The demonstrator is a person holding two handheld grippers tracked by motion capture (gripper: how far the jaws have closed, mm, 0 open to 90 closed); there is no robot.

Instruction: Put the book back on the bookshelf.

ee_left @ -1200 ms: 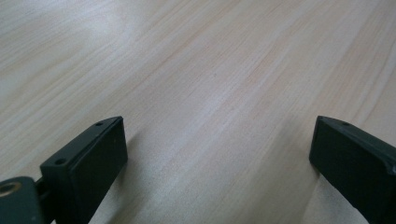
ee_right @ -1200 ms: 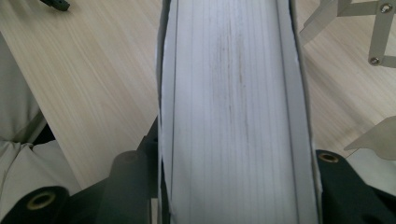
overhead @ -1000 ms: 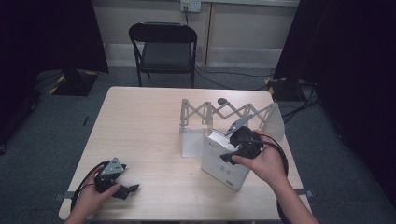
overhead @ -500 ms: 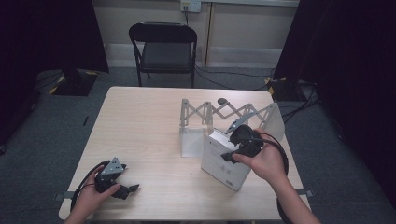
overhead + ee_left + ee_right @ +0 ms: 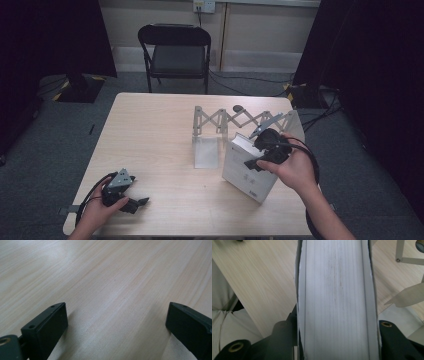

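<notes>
White book (image 5: 248, 170) stands tilted on the bench (image 5: 160, 130) at four o'clock, clamped across its page edge by the right hand-held gripper (image 5: 260, 152); its cover print is too small to read. Left hand-held gripper (image 5: 131, 202), jaws spread, rests at seven o'clock.

Pale wooden tabletop (image 5: 160, 130) standing on grey carpet, black folding chair (image 5: 175, 50) sitting just beyond its far edge, dark curtains (image 5: 380, 75) hanging at both sides, cables (image 5: 250, 87) trailing across the floor behind, wall socket (image 5: 204, 6) showing above.
</notes>
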